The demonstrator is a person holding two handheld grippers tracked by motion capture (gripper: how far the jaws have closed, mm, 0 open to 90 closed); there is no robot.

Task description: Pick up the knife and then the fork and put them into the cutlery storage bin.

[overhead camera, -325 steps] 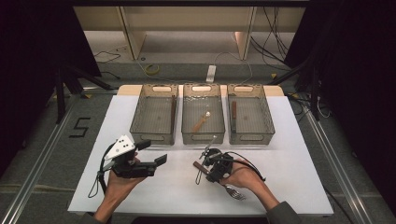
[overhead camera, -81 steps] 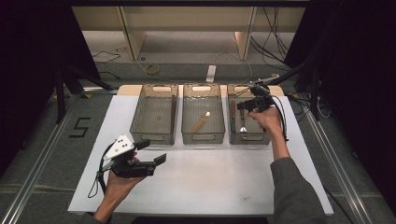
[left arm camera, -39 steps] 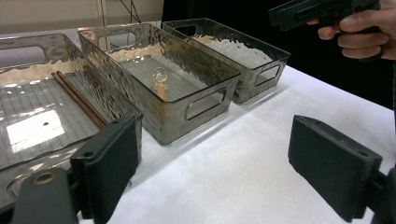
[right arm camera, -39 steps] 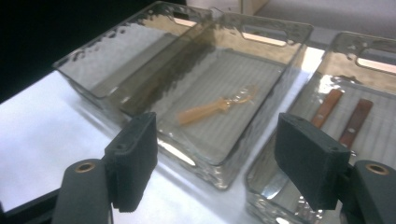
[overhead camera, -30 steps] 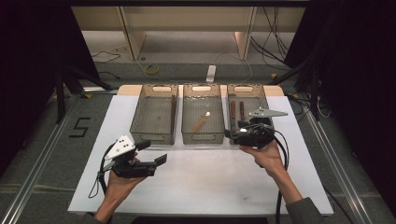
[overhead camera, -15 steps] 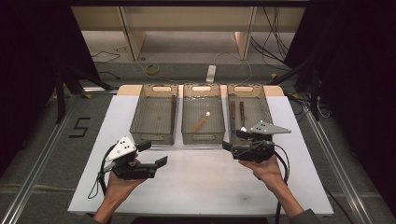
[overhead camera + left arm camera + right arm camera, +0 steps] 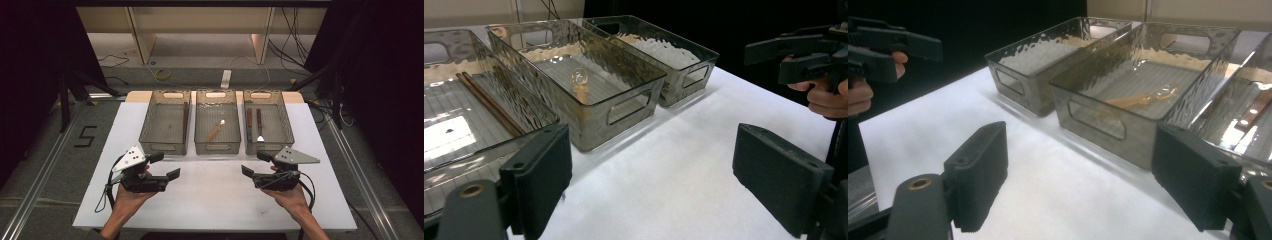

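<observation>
From the high view, three clear plastic bins stand in a row at the far side of the white counter: the left bin holds a pair of dark chopsticks along its right wall, the middle bin a wooden spoon, and the right bin two wood-handled knives side by side. Near the counter's front, the left claw and the right claw are each held in a hand, well apart, pointing inward toward each other, both with jaws spread and empty. In the left gripper view, the left claw is released over bare counter, chopsticks and the spoon visible through the bin walls, the other claw at upper right. In the right gripper view, the right claw is likewise released and empty, with the spoon in the middle bin, a knife handle at the right edge, and the other claw at upper left.
</observation>
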